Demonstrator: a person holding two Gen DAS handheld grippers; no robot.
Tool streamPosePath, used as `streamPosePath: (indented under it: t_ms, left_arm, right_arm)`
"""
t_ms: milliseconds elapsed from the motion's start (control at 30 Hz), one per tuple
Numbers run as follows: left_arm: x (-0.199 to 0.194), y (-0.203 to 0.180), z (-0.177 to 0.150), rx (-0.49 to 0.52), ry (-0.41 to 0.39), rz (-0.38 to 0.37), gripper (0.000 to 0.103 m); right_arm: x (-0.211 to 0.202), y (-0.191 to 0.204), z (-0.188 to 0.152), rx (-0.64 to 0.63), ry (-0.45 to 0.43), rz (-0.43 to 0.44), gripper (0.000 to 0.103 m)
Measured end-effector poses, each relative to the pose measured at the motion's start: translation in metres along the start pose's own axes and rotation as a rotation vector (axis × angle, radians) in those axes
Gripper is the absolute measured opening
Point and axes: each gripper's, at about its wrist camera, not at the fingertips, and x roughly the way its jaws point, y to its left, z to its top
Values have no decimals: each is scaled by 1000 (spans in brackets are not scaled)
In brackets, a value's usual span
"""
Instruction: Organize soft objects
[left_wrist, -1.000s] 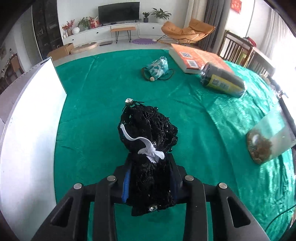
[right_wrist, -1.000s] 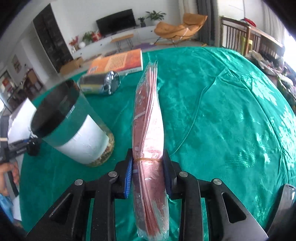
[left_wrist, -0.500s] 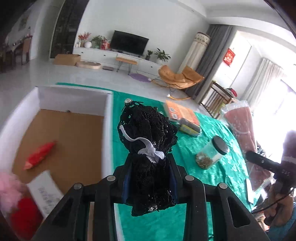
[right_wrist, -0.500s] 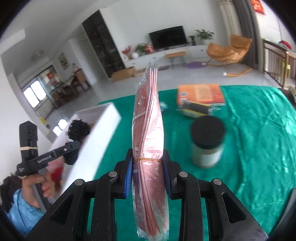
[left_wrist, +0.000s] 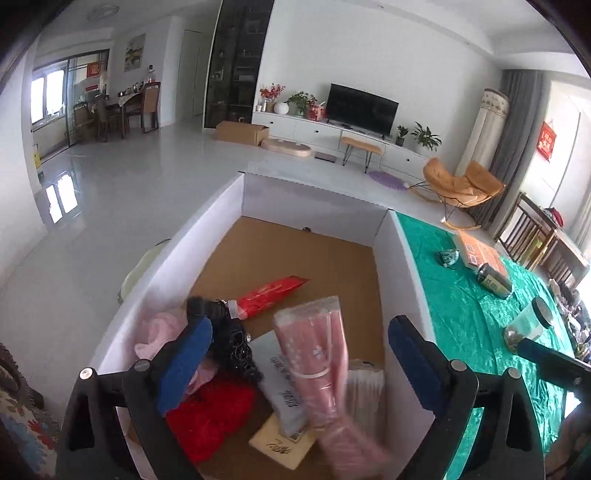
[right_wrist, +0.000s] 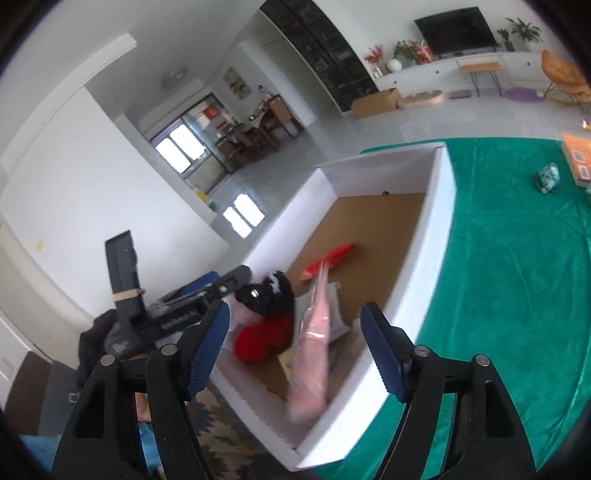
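Now that both sets of fingers have just been opening wide over the white box (left_wrist: 402, 266), the left gripper (left_wrist: 299, 354) and right gripper (right_wrist: 295, 343) hold nothing, the black lace bundle (left_wrist: 236, 343) and pink packet (left_wrist: 317, 354) dropping inside, two soft items sorted.

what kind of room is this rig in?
Looks like a home living room: wall-mounted TV over a low white cabinet, orange lounge chair, dining set at the back. Work surface is a green-clothed table holding a white box.
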Motion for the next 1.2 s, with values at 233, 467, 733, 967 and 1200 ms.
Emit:
streamPosePath:
  t_ms: [233,467,733,967,1200]
  left_arm:
    - [6,-92,-11,91,15,-230,96]
    - [18,-197,-43,245,102,-407,96]
    - [31,-239,-65,323,168,-404,96]
    - [54,-232,-69,269,205,-360,96]
    - [112,-255,-93,309,301,-258,96]
  right_arm:
    - [-78,-128,-80,79,-81,-449,77]
    - [-210,-263,-106,382,-234,-804,77]
    - [-192,-355,-75,390,-152,-859,77]
    - [-139,-312,-66,85,-58,-690,74]
    - [-146,-276,-104,115,-6,-768,75]
